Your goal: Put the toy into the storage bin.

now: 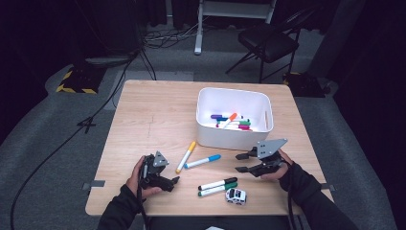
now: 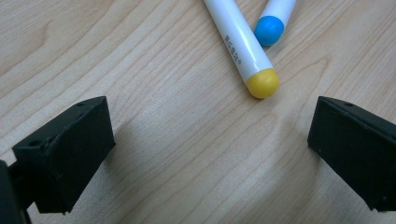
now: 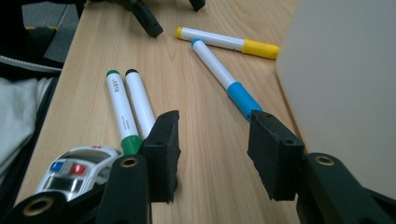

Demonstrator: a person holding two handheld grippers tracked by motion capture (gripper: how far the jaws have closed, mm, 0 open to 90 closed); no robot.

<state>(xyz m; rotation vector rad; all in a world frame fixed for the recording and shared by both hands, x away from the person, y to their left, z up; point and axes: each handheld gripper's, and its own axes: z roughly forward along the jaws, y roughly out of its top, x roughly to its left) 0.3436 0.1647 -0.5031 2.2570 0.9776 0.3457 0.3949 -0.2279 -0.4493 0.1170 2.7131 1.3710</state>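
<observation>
Four white markers lie loose at frame centre: yellow-capped marker [image 1: 186,156], blue [image 1: 203,161], black [image 1: 217,183], green [image 1: 218,189]. White bin [image 1: 234,138] holds more markers [image 1: 231,121]. Left gripper [image 1: 173,182] and right gripper [image 1: 239,162] both spread, empty.

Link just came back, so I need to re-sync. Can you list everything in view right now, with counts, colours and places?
Table: one, light wood, centre.
Bin: one, white, far right part of table; holds several markers, exact count unclear.
Yellow marker: one, loose, in front of bin.
Blue marker: one, beside the yellow one.
Black marker: one, near front edge.
Green marker: one, alongside the black one.
Toy car: one, white, front edge.
Chair: one, black, on the floor behind the table.
Left gripper: black, open, empty, front left.
Right gripper: black, open, empty, front of bin.
</observation>
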